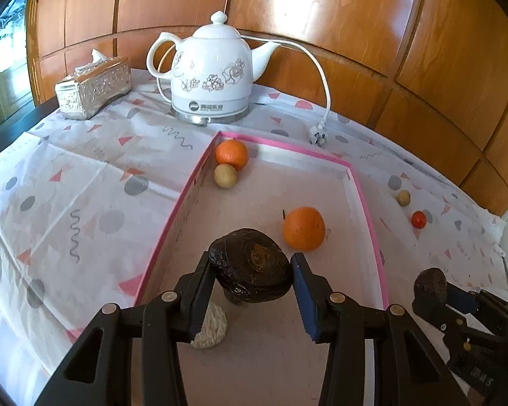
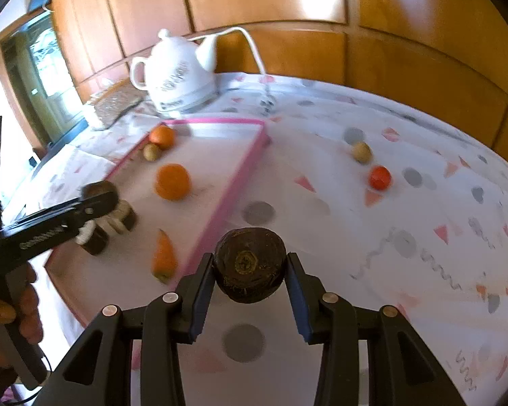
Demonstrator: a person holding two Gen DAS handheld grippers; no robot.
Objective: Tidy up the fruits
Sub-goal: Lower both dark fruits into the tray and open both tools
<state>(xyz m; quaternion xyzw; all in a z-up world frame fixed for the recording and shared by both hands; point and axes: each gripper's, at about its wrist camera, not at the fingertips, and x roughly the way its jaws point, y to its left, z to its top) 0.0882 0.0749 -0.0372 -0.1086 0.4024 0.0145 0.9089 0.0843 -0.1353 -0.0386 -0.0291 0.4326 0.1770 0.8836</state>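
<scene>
My left gripper is shut on a dark brown round fruit, held above the pink-rimmed tray. The tray holds two oranges, a small yellowish fruit and a pale-faced cut piece. My right gripper is shut on a second dark round fruit, over the tablecloth just right of the tray's rim. An orange carrot-like piece and dark cut pieces also lie in the tray. A yellowish fruit and a red tomato sit on the cloth.
A white kettle with its cord and plug stands behind the tray, and a silver tissue box is at the back left. A wooden panel wall runs behind the table. A person's hand grips the left tool.
</scene>
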